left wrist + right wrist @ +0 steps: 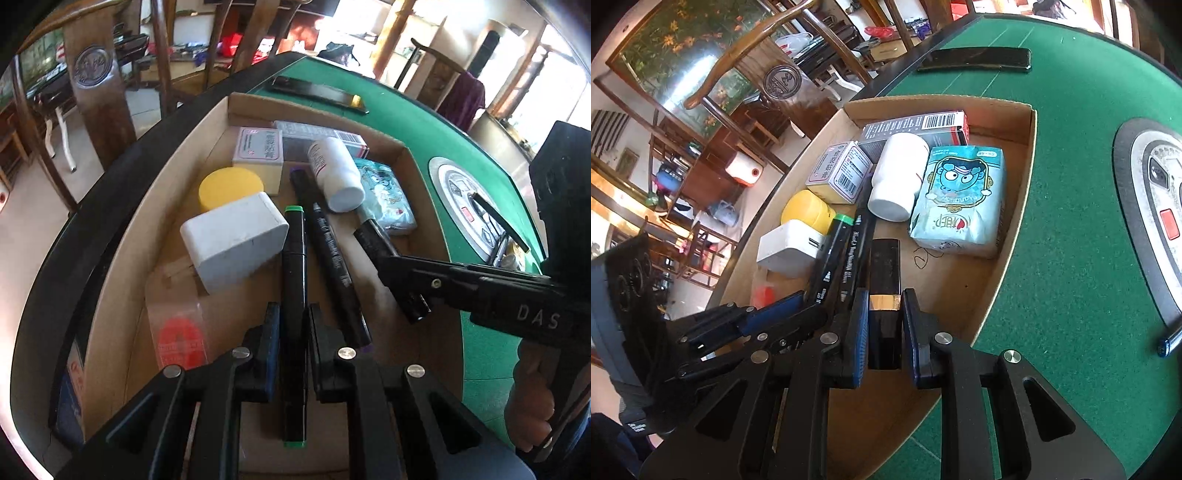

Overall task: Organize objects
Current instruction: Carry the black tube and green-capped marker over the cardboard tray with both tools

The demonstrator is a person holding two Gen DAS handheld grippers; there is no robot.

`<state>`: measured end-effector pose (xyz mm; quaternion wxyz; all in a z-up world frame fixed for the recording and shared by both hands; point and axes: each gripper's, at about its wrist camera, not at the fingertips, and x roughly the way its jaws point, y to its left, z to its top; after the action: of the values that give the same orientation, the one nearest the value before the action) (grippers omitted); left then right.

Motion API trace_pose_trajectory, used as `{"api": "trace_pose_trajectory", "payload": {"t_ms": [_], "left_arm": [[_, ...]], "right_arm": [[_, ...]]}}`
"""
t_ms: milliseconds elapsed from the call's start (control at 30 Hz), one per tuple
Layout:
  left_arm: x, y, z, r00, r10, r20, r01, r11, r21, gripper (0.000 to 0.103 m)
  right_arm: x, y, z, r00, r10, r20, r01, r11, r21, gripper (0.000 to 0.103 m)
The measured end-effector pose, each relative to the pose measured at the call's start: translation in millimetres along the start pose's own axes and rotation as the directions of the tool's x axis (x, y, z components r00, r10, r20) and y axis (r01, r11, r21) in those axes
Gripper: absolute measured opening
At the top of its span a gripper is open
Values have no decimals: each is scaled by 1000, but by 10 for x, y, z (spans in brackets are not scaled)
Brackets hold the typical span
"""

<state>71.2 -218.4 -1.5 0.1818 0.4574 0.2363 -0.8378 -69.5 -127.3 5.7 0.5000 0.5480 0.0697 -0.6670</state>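
Left gripper [291, 334] pinches a green-capped marker [293, 295] over the cardboard box [122, 258], beside the white charger [234, 242]; right gripper [884, 325] clamps a black gold-banded tube [884, 295] inside the same box

Matt brown cardboard box [1030, 155] sits on green felt table [1071, 258]; glossy black plastic marker [293, 280].

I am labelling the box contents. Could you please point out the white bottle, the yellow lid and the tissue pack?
white bottle [899, 177], right wrist view, on its side wall.
yellow lid [231, 183], left wrist view, on its flat top.
tissue pack [960, 195], right wrist view, on the printed cartoon face.
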Motion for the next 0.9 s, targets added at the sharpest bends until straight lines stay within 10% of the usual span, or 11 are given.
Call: {"api": "trace_pose_trajectory", "payload": {"t_ms": [500, 900], "left_arm": [[31, -97, 38, 993, 110, -42, -109, 994, 15, 13], [33, 144, 132, 993, -15, -117, 23, 997, 70, 14]], "right_arm": [[1, 114, -26, 982, -179, -58, 184, 980, 77, 18], [206, 319, -25, 973, -206, -106, 219, 966, 139, 18]]}}
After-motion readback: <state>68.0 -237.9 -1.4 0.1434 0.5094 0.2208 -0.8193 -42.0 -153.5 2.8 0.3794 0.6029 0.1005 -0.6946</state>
